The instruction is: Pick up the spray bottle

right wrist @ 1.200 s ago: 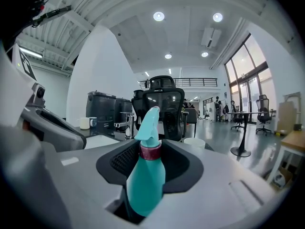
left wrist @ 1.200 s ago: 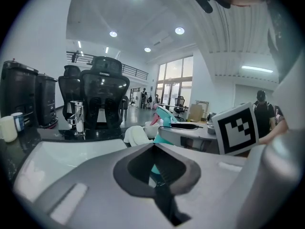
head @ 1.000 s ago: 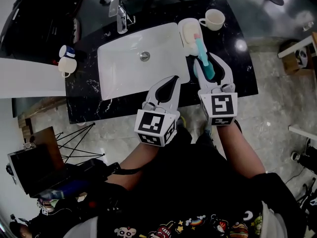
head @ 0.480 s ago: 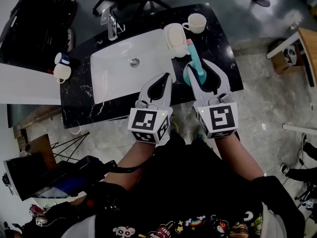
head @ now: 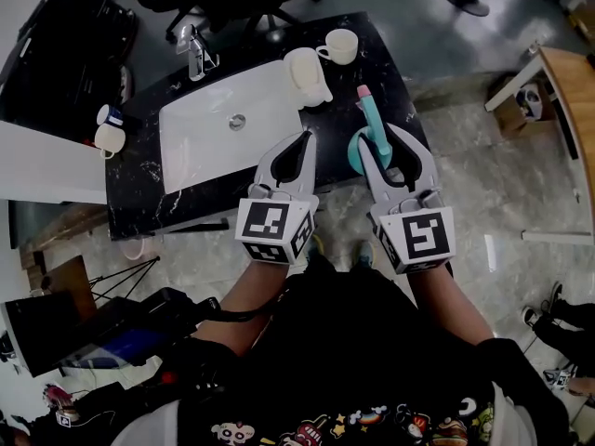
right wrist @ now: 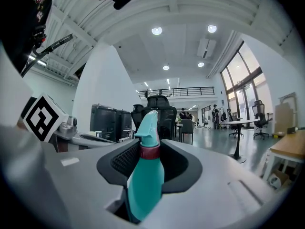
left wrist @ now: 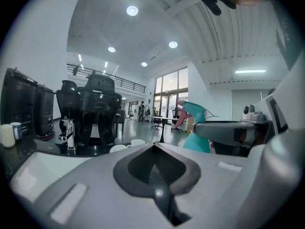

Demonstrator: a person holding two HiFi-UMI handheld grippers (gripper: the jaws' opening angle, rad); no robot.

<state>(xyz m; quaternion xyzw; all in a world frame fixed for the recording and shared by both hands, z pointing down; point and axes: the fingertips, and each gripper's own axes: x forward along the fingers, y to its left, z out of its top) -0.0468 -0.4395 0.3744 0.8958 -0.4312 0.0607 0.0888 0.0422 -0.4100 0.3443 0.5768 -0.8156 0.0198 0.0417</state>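
Right gripper (head: 381,142): clamped on the teal spray bottle (right wrist: 145,175) at its body, upright, leaving the trigger head free.
Left gripper (head: 303,137): jaws together, empty, beside it, apparently unneeded.

The sink (head: 209,142) lies open in the middle of the counter (head: 139,198). A faucet (head: 191,49) stands behind it, a jug (head: 305,74) and a cup (head: 340,45) at its right, and 2 mugs (head: 106,128) at the left end. The spray bottle (head: 372,124) fills the right gripper (head: 383,142).
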